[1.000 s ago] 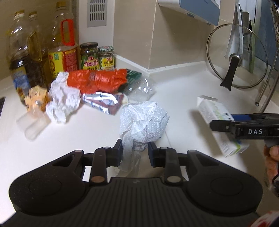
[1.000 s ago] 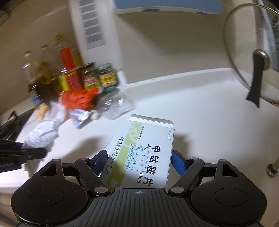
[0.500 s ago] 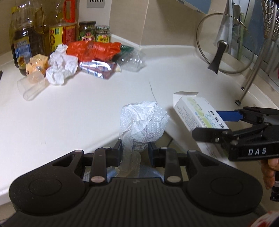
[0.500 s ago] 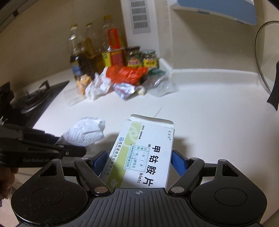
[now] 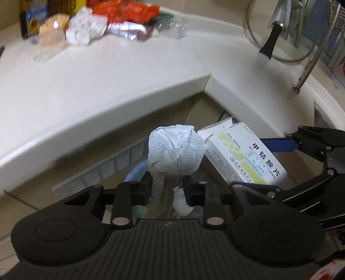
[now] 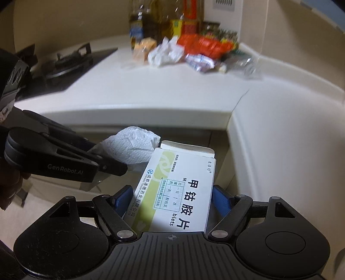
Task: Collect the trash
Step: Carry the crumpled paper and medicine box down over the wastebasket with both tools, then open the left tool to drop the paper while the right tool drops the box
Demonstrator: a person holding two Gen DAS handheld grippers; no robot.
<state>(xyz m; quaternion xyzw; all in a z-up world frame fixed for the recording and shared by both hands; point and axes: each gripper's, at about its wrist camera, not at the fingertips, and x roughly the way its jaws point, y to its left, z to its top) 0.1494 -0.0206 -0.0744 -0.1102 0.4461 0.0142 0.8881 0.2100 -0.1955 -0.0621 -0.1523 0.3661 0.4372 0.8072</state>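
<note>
Both grippers moved off countertop (image 5: 90, 86), down over bin. Left gripper (image 5: 166, 183) clamped crumpled paper towel (image 5: 175, 150); right gripper (image 6: 170, 198) clamped medicine box (image 6: 179, 193). Neither dropped. Wrapper pile (image 5: 120, 25) remained at 11 o'clock.

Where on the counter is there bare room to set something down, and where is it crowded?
The counter is bare from its front edge back to the trash pile, between the stove and the corner seam. The back is crowded with the pile and bottles. The right wing near the lid is mostly bare.
</note>
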